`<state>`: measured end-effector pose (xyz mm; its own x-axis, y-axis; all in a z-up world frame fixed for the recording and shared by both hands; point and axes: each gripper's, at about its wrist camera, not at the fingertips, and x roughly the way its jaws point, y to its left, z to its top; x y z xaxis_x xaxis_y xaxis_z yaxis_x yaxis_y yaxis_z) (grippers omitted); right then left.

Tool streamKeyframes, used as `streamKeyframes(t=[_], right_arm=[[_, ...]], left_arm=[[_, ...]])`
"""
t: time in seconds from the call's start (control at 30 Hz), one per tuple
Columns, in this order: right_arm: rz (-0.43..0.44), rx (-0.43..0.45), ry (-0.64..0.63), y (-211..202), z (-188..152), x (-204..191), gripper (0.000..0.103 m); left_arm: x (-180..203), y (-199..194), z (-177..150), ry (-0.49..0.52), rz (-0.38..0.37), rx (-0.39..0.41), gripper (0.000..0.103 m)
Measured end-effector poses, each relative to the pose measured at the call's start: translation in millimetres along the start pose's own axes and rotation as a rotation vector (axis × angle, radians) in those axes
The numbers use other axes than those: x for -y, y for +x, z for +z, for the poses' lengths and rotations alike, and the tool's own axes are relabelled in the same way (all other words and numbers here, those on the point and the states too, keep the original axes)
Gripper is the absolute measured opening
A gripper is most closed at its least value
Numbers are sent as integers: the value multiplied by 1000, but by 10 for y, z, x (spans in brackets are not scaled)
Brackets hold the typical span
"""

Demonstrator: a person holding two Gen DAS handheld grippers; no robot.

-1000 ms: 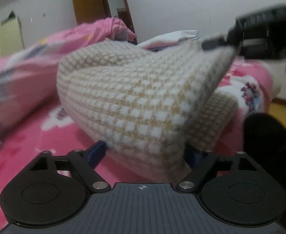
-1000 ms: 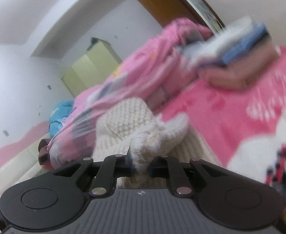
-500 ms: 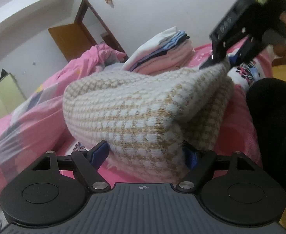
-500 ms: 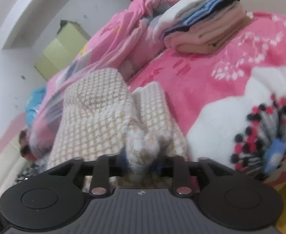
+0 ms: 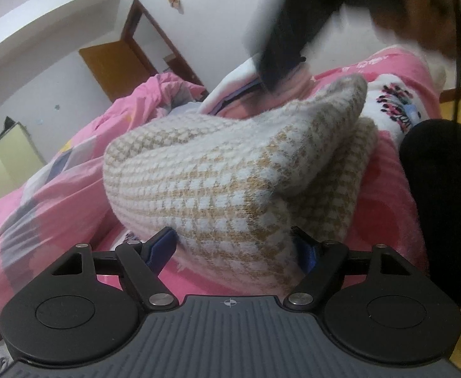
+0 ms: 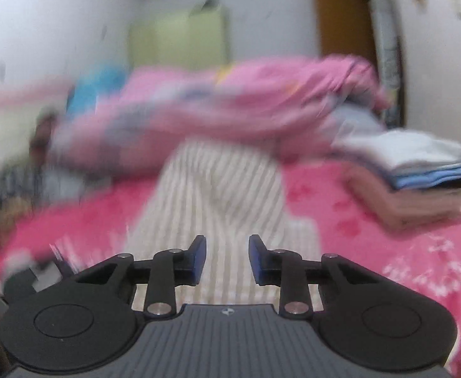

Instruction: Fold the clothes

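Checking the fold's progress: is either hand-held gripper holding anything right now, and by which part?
The left hand-held gripper holds the checked knit sweater by its bunched near edge. The right hand-held gripper holds nothing; its jaws are closing on empty air.

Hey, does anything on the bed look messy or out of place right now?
Yes. The knit sweater lies bunched in a lopsided mound, one corner sticking up, not flat. Behind it the pink quilt is rumpled; the folded stack looks tidy.

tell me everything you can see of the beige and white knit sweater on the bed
The sweater is a thick, fuzzy knit in a beige-and-white check. It lies bunched and partly folded on the pink bedspread, one end raised in a point. The left claw straddles its near fold, blue pads against the fabric. The right claw, jaws closing, is empty above it.
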<state>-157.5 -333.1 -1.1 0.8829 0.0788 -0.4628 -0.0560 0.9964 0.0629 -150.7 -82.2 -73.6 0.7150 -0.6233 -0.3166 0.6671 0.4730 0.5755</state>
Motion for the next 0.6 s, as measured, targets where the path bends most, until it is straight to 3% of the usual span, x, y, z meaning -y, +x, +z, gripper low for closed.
streamKeyframes(t=[0.07,0.1,0.37,0.5,0.6], right_arm=[[-41,-152,-57,439,-189,55,23],[-34,-170,-64,527,-254,87,23],[-72,-231,-155,560,-293,34,20],[-73,-245,-141,561,-240,14,21],[-76,-254,-137,564,-201,-5,21]], left_arm=[[-3,3,-46,-16,8,-17,76],[-17,3,-70,-35,6,-22,76],[-209,-52,-230,-210,-73,-37,77],[-455,-297,-370,-327,-197,11,77],[-683,-497,-493,-428,-234,66,77]])
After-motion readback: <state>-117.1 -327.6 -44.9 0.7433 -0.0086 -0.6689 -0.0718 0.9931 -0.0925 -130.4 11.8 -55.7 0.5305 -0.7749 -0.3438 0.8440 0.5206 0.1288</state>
